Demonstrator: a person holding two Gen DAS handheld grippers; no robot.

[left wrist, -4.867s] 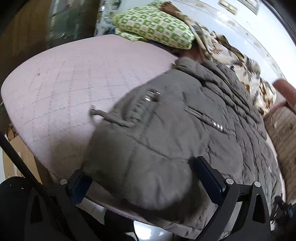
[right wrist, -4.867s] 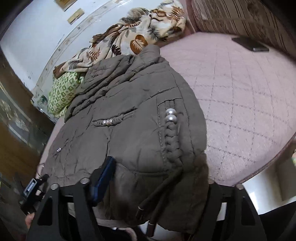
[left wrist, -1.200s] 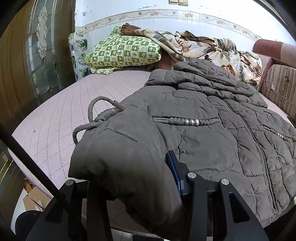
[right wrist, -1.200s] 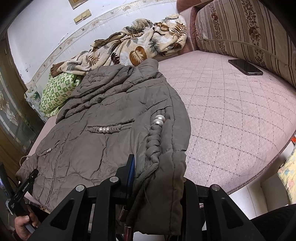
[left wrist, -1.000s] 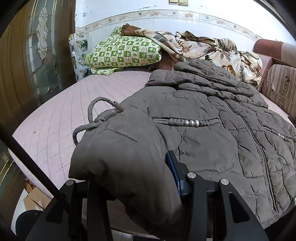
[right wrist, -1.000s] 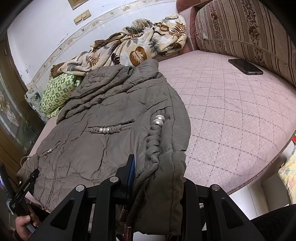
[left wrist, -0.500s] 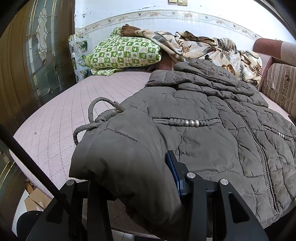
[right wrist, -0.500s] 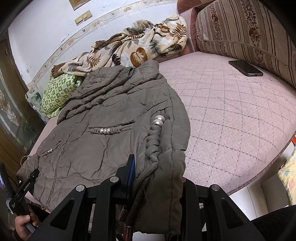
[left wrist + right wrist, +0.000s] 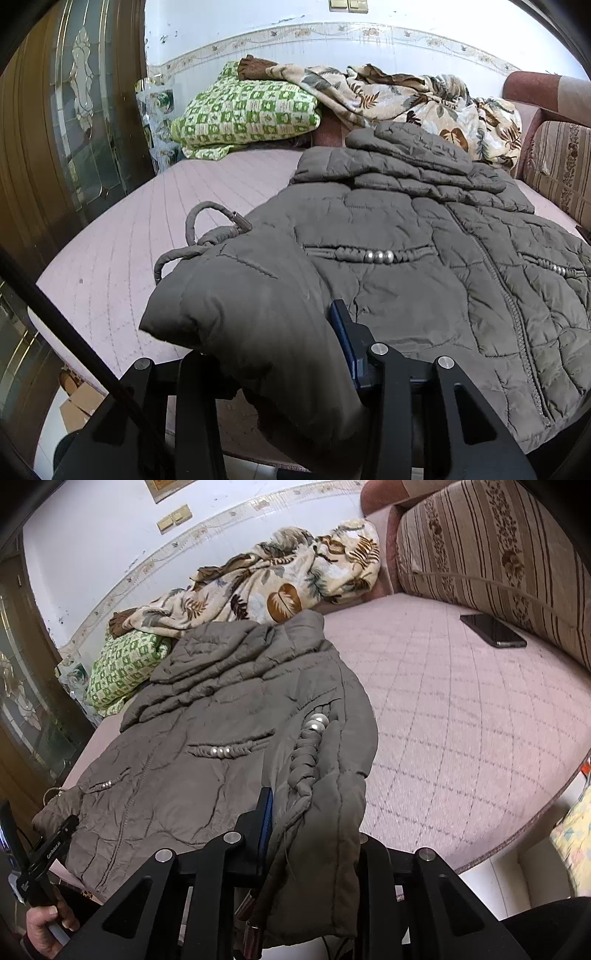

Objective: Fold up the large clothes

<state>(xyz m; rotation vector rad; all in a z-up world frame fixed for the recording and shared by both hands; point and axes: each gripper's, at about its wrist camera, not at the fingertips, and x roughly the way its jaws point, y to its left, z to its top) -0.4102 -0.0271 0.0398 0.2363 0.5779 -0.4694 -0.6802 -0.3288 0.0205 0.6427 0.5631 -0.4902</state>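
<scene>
Left gripper (image 9: 280, 354) and right gripper (image 9: 314, 834): jaws narrow, closing, each clamped on a hem corner of the quilted grey-brown jacket (image 9: 424, 266), spread zipped across frame centre on the bed (image 9: 461, 720).

Black tongs (image 9: 280, 354), silver screws, blue pads (image 9: 341, 332); dark trousers, perhaps.
</scene>
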